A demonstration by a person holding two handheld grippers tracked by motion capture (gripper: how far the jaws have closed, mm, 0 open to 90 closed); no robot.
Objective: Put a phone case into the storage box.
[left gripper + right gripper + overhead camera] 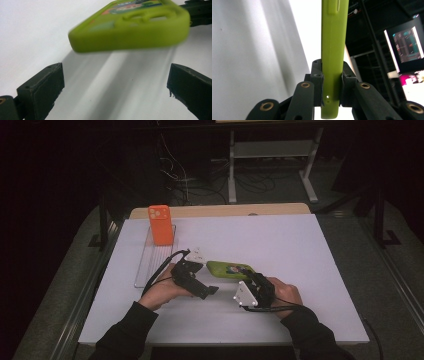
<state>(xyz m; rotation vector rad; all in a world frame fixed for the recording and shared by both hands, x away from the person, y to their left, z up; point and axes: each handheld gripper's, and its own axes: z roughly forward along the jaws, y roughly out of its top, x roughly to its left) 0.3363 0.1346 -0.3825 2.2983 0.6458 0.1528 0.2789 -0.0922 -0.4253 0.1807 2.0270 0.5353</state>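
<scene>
Right gripper [332,82] fingers clamp the lime-green rubbery phone case [333,50] by one end, holding it clear of the white counter [300,250]; left gripper [115,85] fingers gape wide, empty, case just beyond their tips, likely ready to regrasp it.

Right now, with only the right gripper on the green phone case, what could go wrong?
1. The right gripper pinches the green phone case only at one end; the long free end could droop or twist out.
2. The left gripper has its jaws open just under the case's free end, apart from it; a bump there could knock it loose.
3. The orange phone case stands upright on the clear rack; a swing that way might topple it.
</scene>
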